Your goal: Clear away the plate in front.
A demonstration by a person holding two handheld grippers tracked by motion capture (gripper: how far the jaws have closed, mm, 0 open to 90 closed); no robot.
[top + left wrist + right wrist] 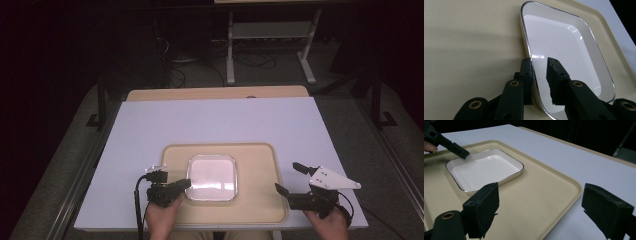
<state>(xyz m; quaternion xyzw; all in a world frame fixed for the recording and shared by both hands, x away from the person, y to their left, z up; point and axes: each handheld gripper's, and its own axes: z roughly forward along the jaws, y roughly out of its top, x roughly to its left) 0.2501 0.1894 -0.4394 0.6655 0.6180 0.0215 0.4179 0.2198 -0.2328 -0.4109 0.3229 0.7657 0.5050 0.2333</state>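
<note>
A white square dish (212,177) with a thin metal rim sits in a beige tray (257,165) on the white table. My left gripper (186,184) reaches the dish's left rim. In the left gripper view its jaws (539,62) straddle the rim of the dish (564,47), one outside on the tray (469,37), one inside, with a gap left beside the inner jaw. My right gripper (291,178) hovers wide open over the tray's right edge, holding nothing. The right gripper view has its jaws (541,195) far apart, the dish (484,168) ahead and a left gripper finger (456,148) at the dish's far rim.
The table (215,120) is bare white around the tray, with a wooden strip (215,93) along its far edge. Beyond it are a dark floor, cables and a grey metal stand (270,45). The tray's rim (574,187) lies under my right gripper.
</note>
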